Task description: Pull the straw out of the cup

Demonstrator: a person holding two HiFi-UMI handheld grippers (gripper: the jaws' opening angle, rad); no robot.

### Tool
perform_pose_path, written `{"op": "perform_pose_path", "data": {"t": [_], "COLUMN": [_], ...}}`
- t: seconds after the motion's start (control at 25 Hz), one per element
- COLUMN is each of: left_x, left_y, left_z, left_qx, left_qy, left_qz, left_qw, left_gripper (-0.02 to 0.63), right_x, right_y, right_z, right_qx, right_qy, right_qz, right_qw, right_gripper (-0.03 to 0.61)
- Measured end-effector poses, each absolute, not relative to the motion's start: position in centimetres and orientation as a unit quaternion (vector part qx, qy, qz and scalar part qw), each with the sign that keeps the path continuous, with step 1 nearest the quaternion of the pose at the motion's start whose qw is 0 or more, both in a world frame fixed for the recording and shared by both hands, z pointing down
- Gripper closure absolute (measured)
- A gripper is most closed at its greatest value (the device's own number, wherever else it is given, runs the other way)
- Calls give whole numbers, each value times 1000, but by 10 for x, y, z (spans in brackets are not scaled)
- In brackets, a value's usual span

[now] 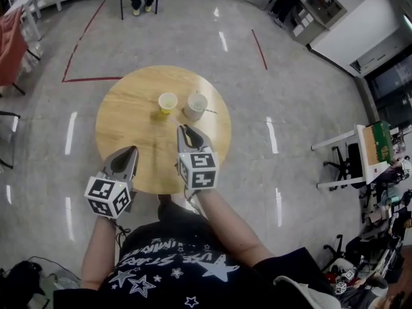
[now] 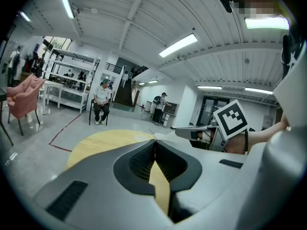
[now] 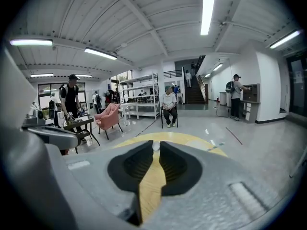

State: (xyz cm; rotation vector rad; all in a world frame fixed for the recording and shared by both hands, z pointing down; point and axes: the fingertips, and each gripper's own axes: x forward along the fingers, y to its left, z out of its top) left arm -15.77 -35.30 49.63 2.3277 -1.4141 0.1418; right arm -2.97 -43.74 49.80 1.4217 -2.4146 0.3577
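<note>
Where the straw lies: the straw [image 1: 211, 112] is seen as a thin line at the right side of the white cup [image 1: 196, 106], slanting outward from its rim; whether its far end touches the table cannot be told.
White cup: stood upright past the middle of the round wooden table [image 1: 129, 124], with a yellow cup [image 1: 167, 102] just beside it on the left, the two not touching.
Right gripper: the right gripper [image 1: 185, 129] is held over the table, its tips pointed toward the white cup, near it but apart from it; the straw is found beyond the tips and slightly to the right.
Right jaws: set nearly together, with a thin slit at the tips; nothing is grasped, and only table top and a bit of white cup are seen through the slit.
Left gripper: the left gripper [image 1: 132, 150] is held nearer the person, at the table's near edge, well apart from both cups.
Left jaws: pressed together at the tips, with nothing held.
</note>
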Motion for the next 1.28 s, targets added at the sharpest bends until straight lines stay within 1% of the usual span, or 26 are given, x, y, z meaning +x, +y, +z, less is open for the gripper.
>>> {"op": "perform_pose_path", "data": {"t": [0.64, 1.28], "left_x": [-156, -137], "left_y": [-236, -119], "left_z": [488, 461], "left_qx": [844, 869], "left_qy": [-496, -461], "left_qz": [51, 46], "left_qw": [197, 173], "left_gripper": [607, 606], "right_x": [-26, 4], "right_y": [-313, -179], "right_z": [489, 461], "right_qx": [506, 538], "right_qy": [-840, -825], "right_qz": [121, 105], "right_qw": [154, 137], "right_gripper": [537, 538]}}
